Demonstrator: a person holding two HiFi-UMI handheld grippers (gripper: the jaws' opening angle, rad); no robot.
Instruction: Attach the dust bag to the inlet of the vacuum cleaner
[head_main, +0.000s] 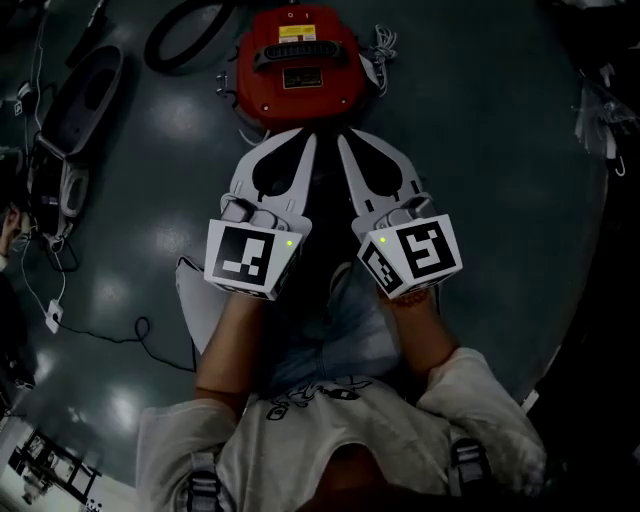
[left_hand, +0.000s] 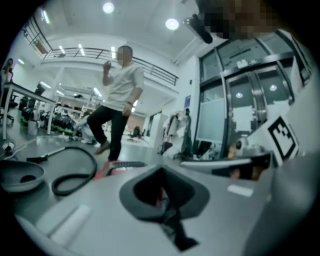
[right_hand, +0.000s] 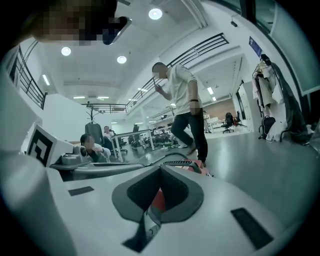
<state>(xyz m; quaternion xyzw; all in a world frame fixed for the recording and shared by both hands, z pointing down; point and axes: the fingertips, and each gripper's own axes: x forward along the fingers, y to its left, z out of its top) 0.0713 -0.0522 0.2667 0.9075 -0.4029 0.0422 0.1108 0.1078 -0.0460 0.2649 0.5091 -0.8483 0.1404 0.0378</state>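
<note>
The red vacuum cleaner (head_main: 298, 65) with its black handle stands on the dark floor at the top centre. My left gripper (head_main: 300, 137) and right gripper (head_main: 345, 141) are held side by side just short of it, both pointing at it and both shut with nothing between their jaws. Red shows through the jaw opening in the left gripper view, where the vacuum cleaner (left_hand: 114, 167) lies just beyond my left gripper (left_hand: 161, 169). The vacuum cleaner (right_hand: 186, 165) also lies ahead of my right gripper (right_hand: 161, 167). A pale flat piece (head_main: 190, 300), possibly the dust bag, lies on the floor under my left forearm.
A black hose (head_main: 180, 40) curls left of the vacuum, and a grey housing part (head_main: 85, 90) lies further left with cables (head_main: 60, 290). A person (left_hand: 117, 100) stands beyond the vacuum. Another person (right_hand: 90, 145) sits at a desk.
</note>
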